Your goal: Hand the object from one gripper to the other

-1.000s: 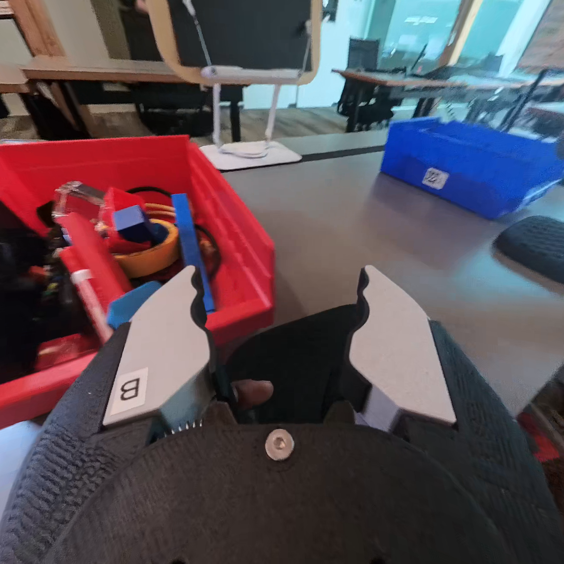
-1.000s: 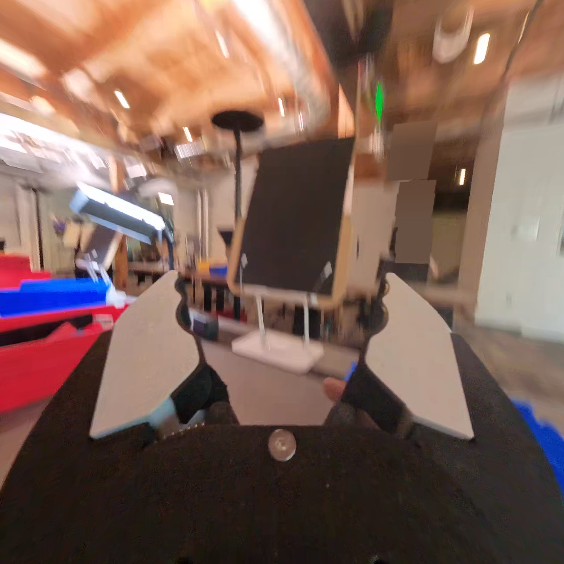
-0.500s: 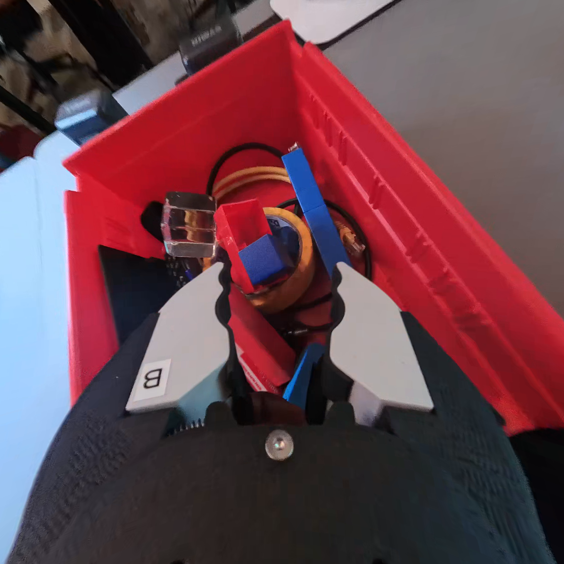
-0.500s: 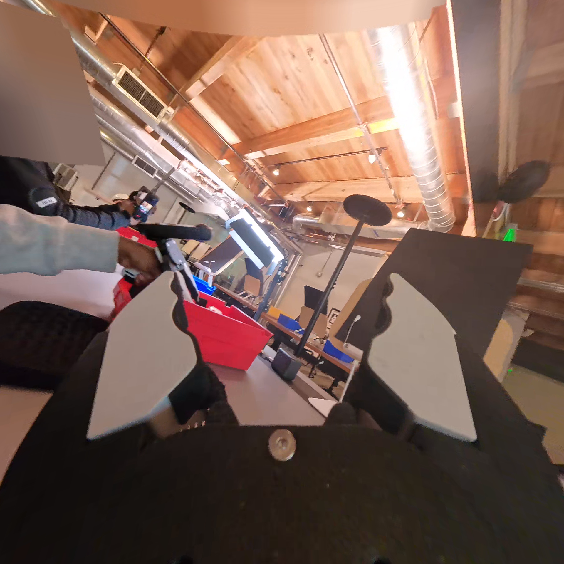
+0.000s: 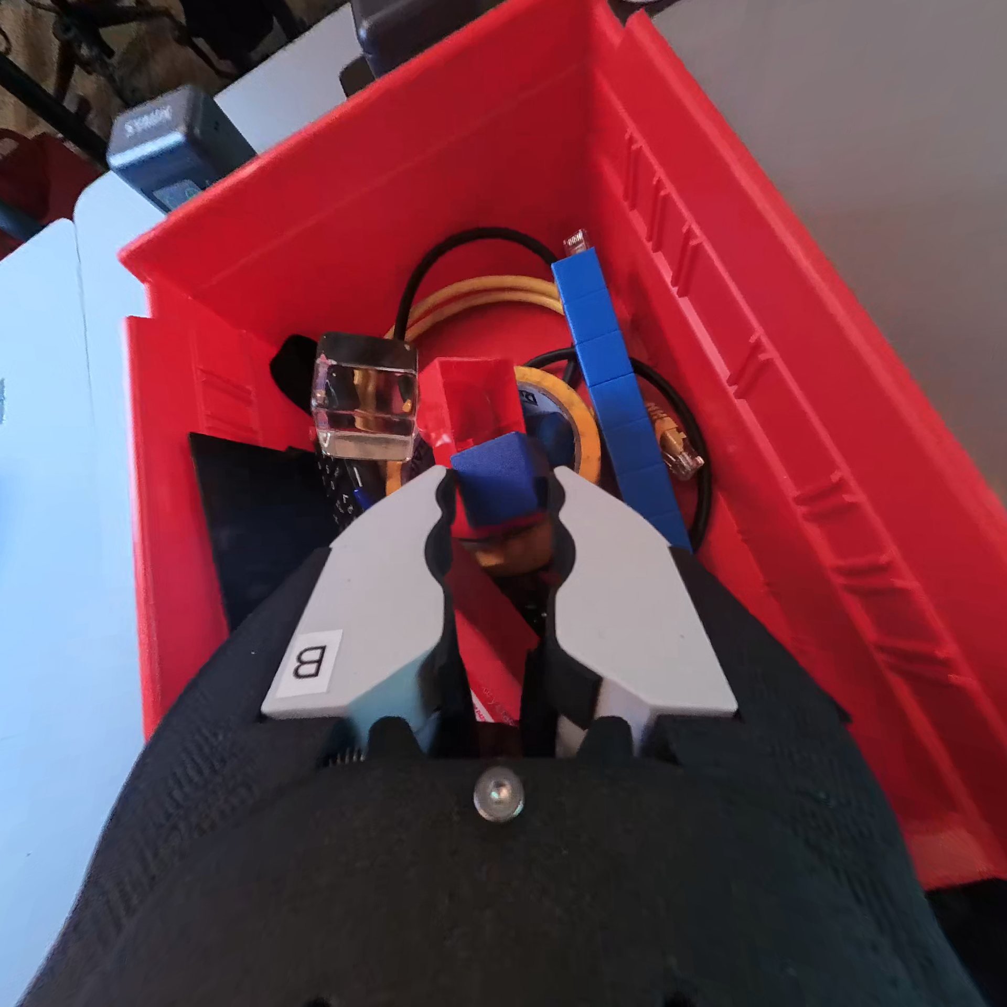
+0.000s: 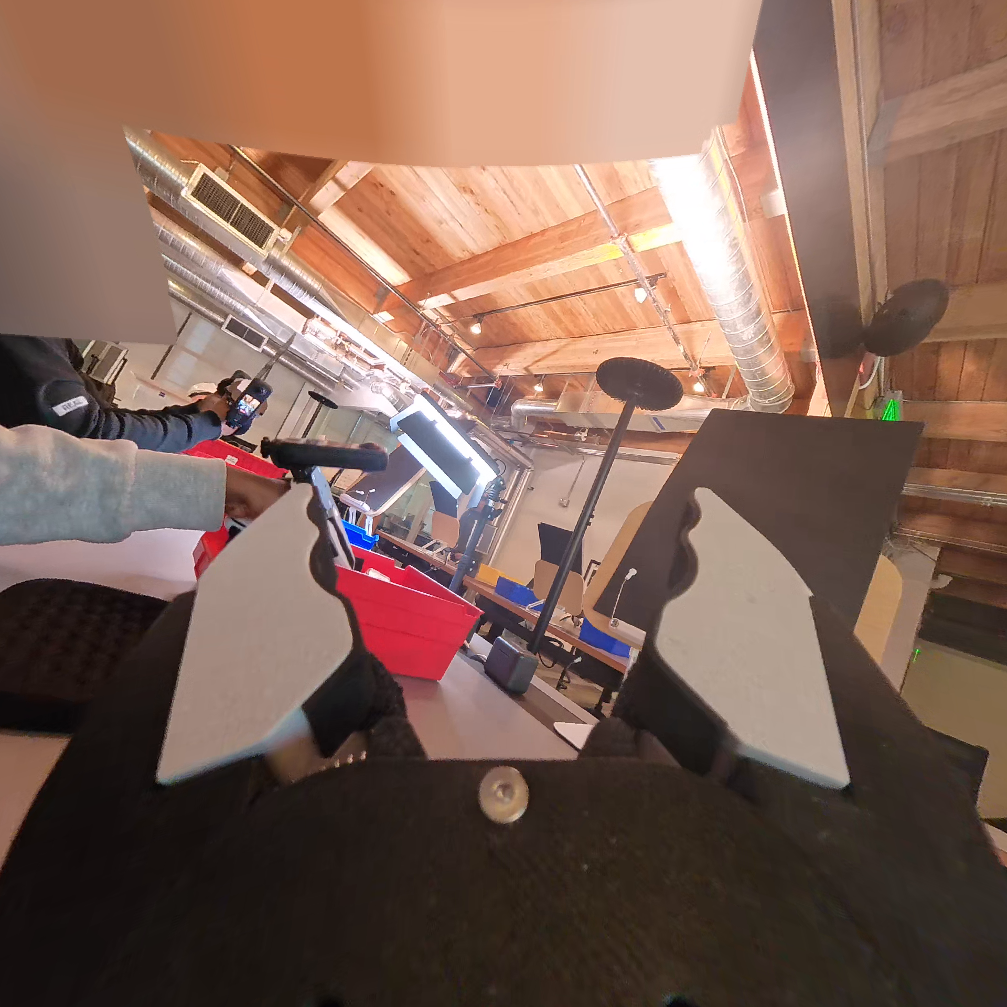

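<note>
In the left wrist view my left gripper [image 5: 498,482] is down inside a red bin [image 5: 381,190]. Its jaws are narrowed on a small blue foam cube [image 5: 498,479], one fingertip against each side. The cube rests against a small open red box [image 5: 474,398] on a roll of yellow tape [image 5: 586,436]. My right gripper [image 6: 504,523] is wide open and empty, tilted up toward the ceiling. In the right wrist view the red bin [image 6: 414,616] lies to the left. A grey-sleeved arm [image 6: 109,490] reaches over it with the other gripper's handle [image 6: 327,455].
The bin also holds a clear cube [image 5: 365,403], a long strip of blue blocks [image 5: 621,408], yellow cable [image 5: 479,294], black cable and a flat black item [image 5: 256,517]. A grey table [image 5: 872,163] lies to the right. A black stand [image 6: 577,545] and a dark board [image 6: 790,517] stand beyond.
My left gripper swung from over the table down into the red bin and its jaws narrowed around the blue cube. My right gripper tilted upward and stayed open.
</note>
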{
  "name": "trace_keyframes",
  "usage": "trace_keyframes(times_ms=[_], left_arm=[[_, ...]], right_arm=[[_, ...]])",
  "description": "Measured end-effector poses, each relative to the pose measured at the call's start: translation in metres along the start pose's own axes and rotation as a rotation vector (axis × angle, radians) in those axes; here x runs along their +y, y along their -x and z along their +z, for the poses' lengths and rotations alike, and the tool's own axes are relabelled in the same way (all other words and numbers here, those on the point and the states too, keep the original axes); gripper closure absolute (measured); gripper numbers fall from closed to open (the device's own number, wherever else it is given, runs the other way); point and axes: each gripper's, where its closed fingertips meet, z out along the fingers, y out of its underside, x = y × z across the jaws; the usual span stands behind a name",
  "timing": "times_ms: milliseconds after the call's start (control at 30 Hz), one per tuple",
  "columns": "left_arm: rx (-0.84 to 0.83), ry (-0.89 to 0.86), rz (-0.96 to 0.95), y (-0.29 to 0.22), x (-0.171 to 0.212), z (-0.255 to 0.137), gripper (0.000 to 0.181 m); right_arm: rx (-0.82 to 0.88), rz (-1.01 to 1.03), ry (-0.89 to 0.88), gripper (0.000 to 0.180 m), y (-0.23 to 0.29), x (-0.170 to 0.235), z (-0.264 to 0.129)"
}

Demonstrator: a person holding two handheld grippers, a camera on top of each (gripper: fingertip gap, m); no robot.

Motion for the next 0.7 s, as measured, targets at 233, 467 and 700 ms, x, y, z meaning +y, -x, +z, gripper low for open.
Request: trace_keyframes(times_ms=[233, 467, 700], left_arm=[[-0.037, -0.186, -0.015, 0.010, -0.021, -0.030, 0.150], [0.714, -0.841, -0.443, -0.083, -0.081, -0.145, 0.150], [1.232, -0.898, -0.625, -0.210, -0.064, -0.202, 0.151]], right_arm=[[-0.020, -0.139, 0.031, 0.055, 0.012, 0.003, 0.003], [-0.101, -0.350, 0.102, 0.056, 0.039, 0.015, 0.011], [-0.336, -0.194, 0.048, 0.094, 0.108, 0.014, 0.043]])
